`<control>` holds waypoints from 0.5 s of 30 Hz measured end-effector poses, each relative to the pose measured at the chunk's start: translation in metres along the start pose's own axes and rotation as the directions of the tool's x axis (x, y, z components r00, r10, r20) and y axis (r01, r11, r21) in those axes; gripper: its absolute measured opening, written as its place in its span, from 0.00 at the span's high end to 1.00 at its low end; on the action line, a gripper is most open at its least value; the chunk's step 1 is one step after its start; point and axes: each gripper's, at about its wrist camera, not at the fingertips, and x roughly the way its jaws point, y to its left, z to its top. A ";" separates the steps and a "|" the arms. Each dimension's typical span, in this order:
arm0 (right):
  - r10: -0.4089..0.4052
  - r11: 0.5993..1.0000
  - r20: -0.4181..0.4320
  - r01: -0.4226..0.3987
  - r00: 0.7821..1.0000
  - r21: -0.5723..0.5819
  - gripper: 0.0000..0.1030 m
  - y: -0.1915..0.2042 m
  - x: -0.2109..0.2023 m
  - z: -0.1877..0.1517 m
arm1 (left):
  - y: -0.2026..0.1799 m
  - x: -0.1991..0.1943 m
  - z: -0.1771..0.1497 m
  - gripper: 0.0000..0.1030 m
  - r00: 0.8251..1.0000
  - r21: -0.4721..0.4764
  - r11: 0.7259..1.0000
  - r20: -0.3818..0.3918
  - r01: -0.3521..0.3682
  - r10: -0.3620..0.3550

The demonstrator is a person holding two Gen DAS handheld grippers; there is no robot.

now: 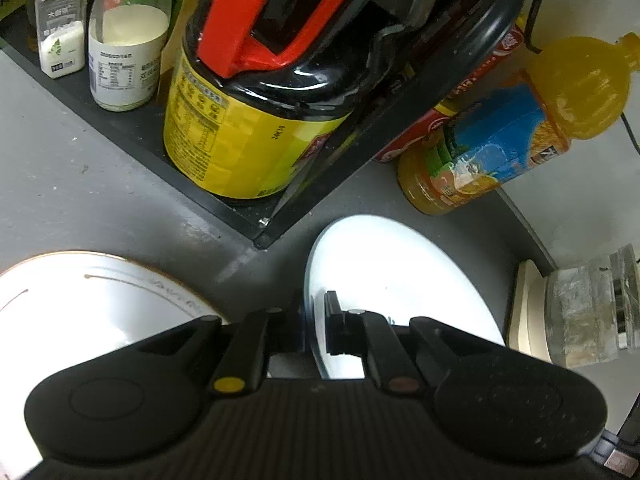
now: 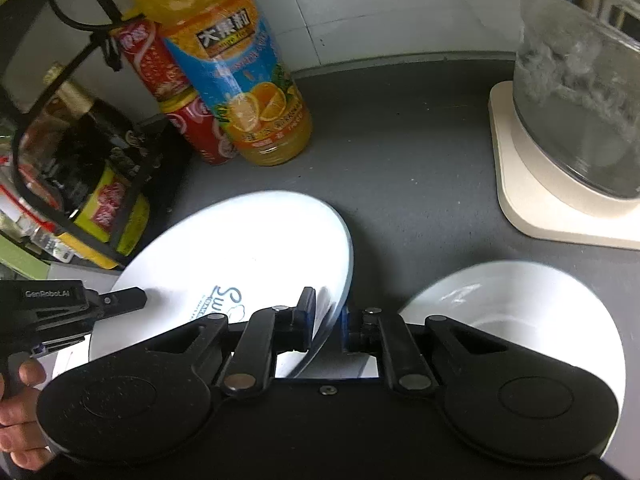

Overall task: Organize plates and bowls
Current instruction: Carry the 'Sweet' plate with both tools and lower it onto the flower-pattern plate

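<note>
A plain white plate with blue print is held tilted above the grey counter. My left gripper is shut on its left rim. My right gripper is shut on the opposite rim of the same plate. The left gripper also shows in the right wrist view, clamped on the plate's far edge. A gold-rimmed white plate lies on the counter at lower left of the left wrist view. A white bowl sits on the counter, right of my right gripper.
A black rack holds a yellow-labelled soy sauce jug, a milk bottle and a spice jar. An orange juice bottle and red can stand behind. A glass jar on a cream base stands at right.
</note>
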 end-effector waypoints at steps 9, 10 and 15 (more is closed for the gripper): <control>0.003 1.000 0.075 -0.004 0.997 0.011 0.88 0.006 -0.027 -0.006 | 0.002 -0.026 -0.005 0.94 0.999 0.037 0.999 -0.006 0.040 -0.040; 0.004 1.000 0.080 -0.005 0.997 0.014 0.88 0.008 -0.029 -0.007 | 0.003 -0.030 -0.005 0.94 0.999 0.039 0.998 -0.004 0.048 -0.047; 0.010 1.000 0.107 -0.012 0.994 0.019 0.88 0.016 -0.042 -0.016 | 0.006 -0.050 -0.005 0.94 0.998 0.052 0.996 0.000 0.066 -0.066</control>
